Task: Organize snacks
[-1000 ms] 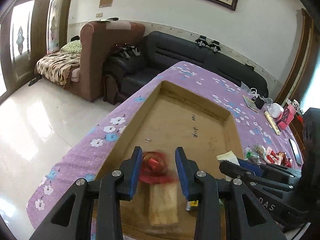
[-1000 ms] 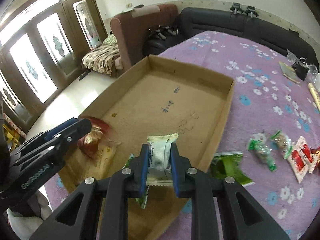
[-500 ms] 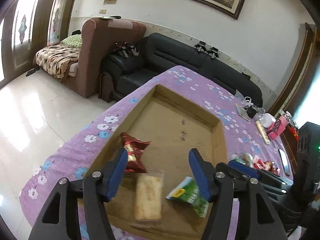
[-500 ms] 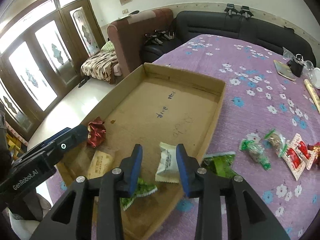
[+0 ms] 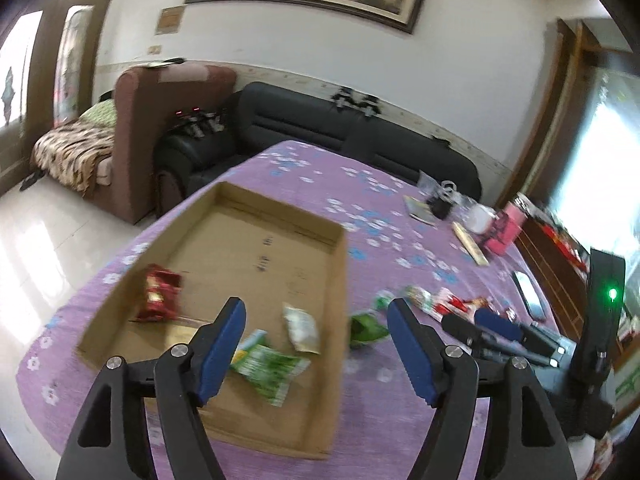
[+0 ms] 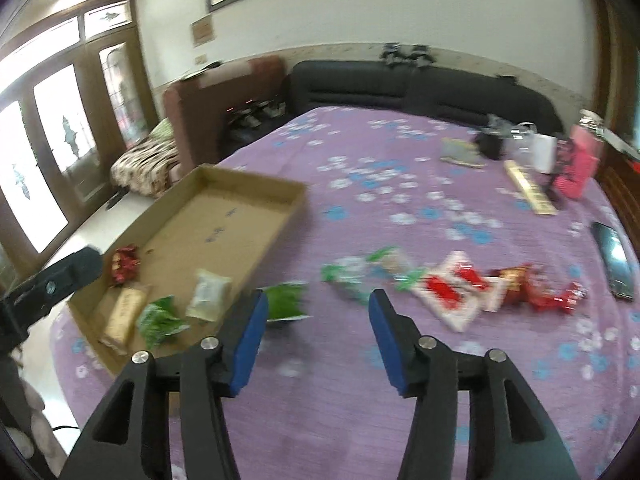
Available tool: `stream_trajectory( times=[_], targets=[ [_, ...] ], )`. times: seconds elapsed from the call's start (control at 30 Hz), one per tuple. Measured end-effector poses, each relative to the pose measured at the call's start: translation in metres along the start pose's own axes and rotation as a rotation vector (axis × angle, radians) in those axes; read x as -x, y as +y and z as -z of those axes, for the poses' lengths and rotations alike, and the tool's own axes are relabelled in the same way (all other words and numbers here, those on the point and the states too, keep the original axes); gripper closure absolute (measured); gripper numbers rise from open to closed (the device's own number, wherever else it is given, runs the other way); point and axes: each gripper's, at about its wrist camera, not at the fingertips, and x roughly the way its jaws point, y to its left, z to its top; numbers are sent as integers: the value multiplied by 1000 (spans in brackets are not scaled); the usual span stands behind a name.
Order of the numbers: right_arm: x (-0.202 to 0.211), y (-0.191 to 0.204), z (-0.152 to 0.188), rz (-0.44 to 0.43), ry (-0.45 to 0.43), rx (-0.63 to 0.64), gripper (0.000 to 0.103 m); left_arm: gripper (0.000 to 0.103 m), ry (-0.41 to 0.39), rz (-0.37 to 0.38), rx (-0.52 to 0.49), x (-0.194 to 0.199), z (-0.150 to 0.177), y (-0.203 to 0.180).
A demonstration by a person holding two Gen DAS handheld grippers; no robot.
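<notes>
A shallow cardboard box (image 5: 256,216) (image 6: 248,184) lies on the purple flowered table. In it lie a red snack (image 5: 158,298) (image 6: 125,267), a tan biscuit pack (image 6: 122,314), a green pack (image 5: 268,364) (image 6: 160,322) and a white pack (image 5: 302,326) (image 6: 209,294). A green pack (image 5: 368,328) (image 6: 285,300) lies just outside the box's right wall. Several red, white and green snacks (image 6: 452,284) lie further right. My left gripper (image 5: 316,354) is open and empty above the box's near right corner. My right gripper (image 6: 316,338) is open and empty above the cloth, near the outside green pack.
A phone (image 6: 614,260), a pink box (image 6: 576,168), a long flat pack (image 6: 530,194) and small items sit at the table's far right. A black sofa (image 5: 352,136) and brown armchair (image 5: 160,120) stand behind the table. The table's left edge drops to the tiled floor.
Both grippers have pulled back and swung right, away from the box. The right gripper, which let go of the white pack in the box, has opened wider. The snacks stay in the box.
</notes>
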Motion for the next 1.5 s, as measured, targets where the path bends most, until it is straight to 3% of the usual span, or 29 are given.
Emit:
stream_trajectory(
  times=[0.33, 0.5, 0.9, 1.5],
  targets=[
    [16, -70, 10, 192, -70, -25, 42, 24, 48, 41, -163, -24, 20, -90],
    [15, -90, 15, 248, -104, -22, 37, 24, 60, 55, -222, -35, 23, -120],
    [4, -117, 20, 198, -78, -97, 37, 24, 109, 49, -258, -61, 27, -143],
    [4, -125, 22, 184, -73, -136, 36, 24, 155, 58, -283, -77, 36, -153]
  ],
)
